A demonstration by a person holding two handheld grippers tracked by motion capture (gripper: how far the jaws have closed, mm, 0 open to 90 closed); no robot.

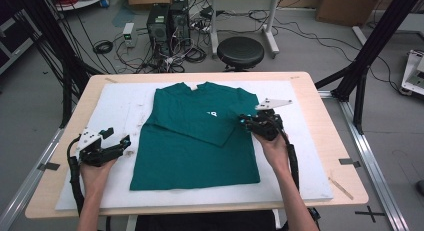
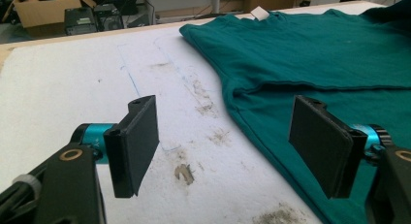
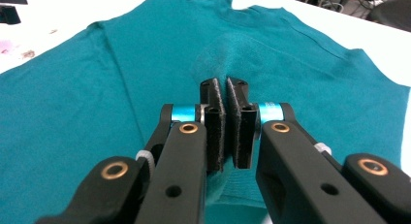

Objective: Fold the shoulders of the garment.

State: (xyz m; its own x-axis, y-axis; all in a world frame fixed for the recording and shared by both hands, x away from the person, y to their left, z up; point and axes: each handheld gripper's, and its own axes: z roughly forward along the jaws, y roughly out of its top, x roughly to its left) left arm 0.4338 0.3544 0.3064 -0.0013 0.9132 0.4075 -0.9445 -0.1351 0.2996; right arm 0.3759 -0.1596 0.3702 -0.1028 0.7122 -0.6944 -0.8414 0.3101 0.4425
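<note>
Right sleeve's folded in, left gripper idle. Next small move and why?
Probably bring the left gripper in to the T-shirt's left edge to grip it. Its jaws stand open over the white mat, beside the cloth, and that side lies unfolded, while the right gripper is shut over the folded-in right sleeve.

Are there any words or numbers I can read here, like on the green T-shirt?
White print on the green T-shirt, beside the right gripper: too small and blurred to read.
White neck tag at the T-shirt's collar: no writing can be made out.
Cardboard boxes on the floor: no readable label.
Nothing else carries text that can be read.
</note>
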